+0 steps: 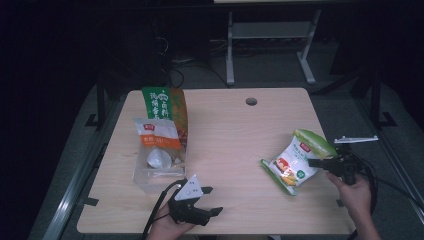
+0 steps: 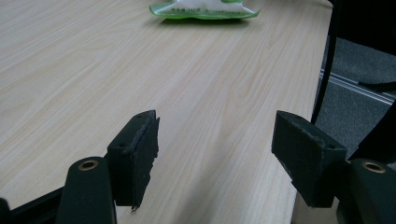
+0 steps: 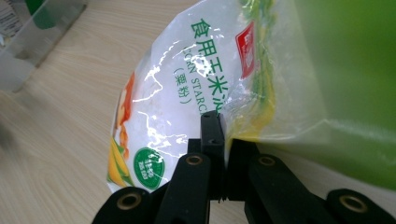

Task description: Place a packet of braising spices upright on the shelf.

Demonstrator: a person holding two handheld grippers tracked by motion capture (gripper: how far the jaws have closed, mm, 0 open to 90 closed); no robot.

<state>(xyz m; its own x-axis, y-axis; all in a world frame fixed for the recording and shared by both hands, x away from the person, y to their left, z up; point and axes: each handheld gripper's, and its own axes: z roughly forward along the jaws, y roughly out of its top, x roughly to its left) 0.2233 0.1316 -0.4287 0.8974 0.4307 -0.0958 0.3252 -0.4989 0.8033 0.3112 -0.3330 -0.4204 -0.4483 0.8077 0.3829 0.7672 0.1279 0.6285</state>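
Right gripper [image 3: 223,140] clamped edge of green-and-white plastic cornstarch bag [image 1: 296,161], right of high view. Left gripper [image 2: 215,154] wide, empty. We judged slow lift toward clear plastic bin [image 1: 142,177] best.

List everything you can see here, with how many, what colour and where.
Starch bag: one, white and green, right side of the table, its edge pinched in the right gripper.
Clear bin: one, see-through, left side of the table.
Orange-labelled bag: one, white and orange, standing in the clear bin.
Tall green bag: one, green and orange, behind the orange-labelled bag.
Table: one, light wood, centre.
Left gripper: one, black, near edge, jaws open, holding nothing.
Right gripper: one, black, right edge, shut on the starch bag.
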